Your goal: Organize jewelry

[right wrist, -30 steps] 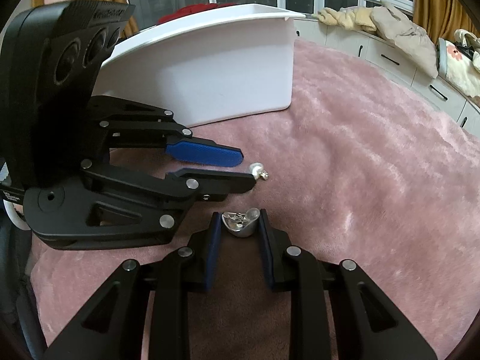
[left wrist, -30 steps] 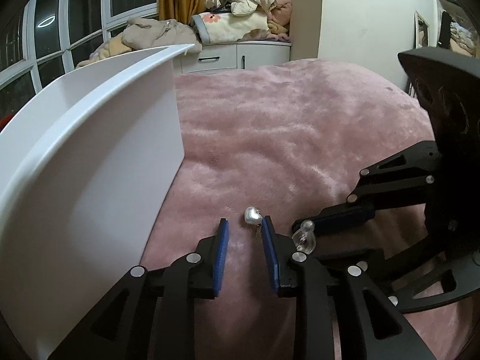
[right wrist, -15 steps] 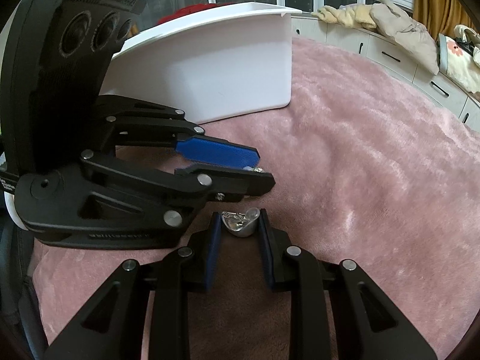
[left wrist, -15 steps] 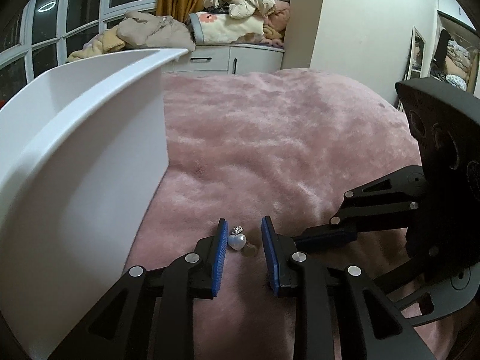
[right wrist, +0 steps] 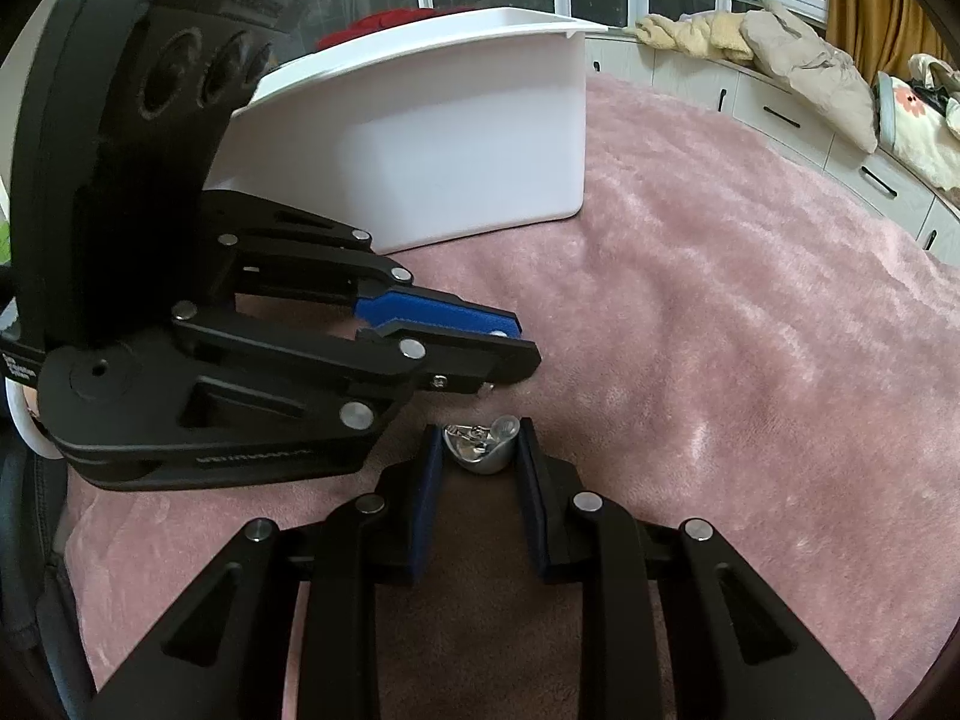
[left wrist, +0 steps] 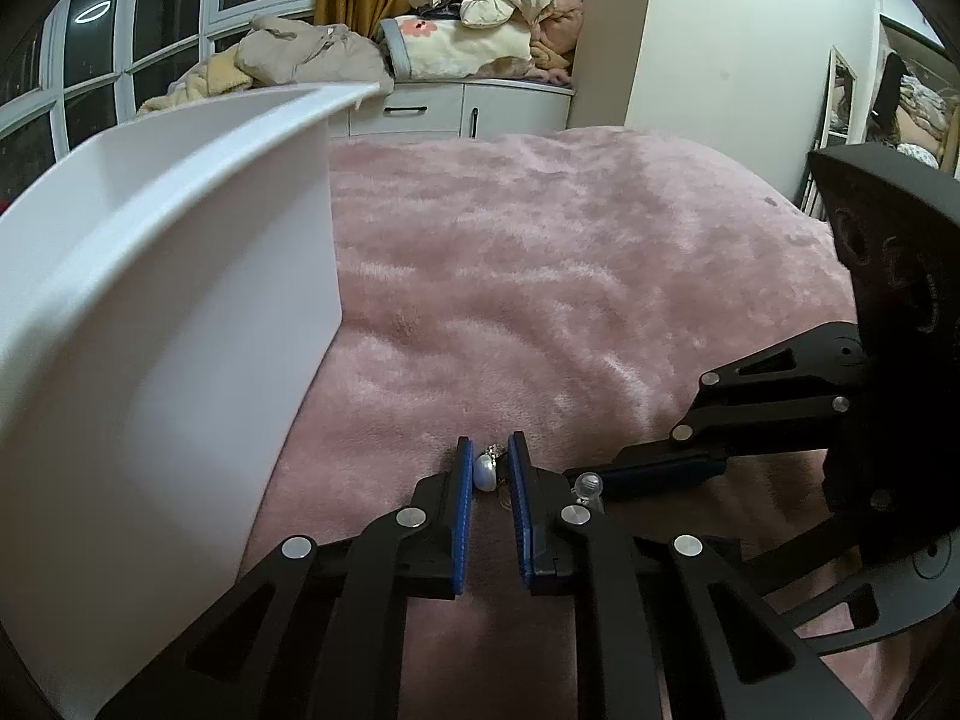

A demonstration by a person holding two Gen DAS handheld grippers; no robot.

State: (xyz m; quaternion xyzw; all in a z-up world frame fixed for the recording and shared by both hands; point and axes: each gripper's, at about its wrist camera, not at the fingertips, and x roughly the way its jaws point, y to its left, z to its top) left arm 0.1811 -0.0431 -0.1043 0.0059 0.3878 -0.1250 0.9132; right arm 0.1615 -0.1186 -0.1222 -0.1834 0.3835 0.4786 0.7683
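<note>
A small white heart pendant (left wrist: 485,471) lies on the pink blanket (left wrist: 570,276) between the blue pads of my left gripper (left wrist: 487,461). Its jaws are closing; the pendant touches the left pad and a narrow gap shows on the right side. From the right wrist view, my left gripper (right wrist: 519,343) reaches in from the left, just above my right gripper (right wrist: 480,441). That one is shut on a silver heart-shaped piece (right wrist: 478,451) with a clear bead. The bead (left wrist: 588,485) also shows at my right gripper's tip beside the left fingers.
A tall white plastic bin (left wrist: 180,312) stands on the blanket close to the left; its wall (right wrist: 456,144) is behind the left gripper. White cabinets (left wrist: 480,111) piled with bedding line the far side below the windows. A white wall (left wrist: 720,48) rises at the right.
The white pendant, first just ahead of the left fingertips, now sits between the pads, and the left jaws have narrowed on it. The right gripper still holds the silver piece.
</note>
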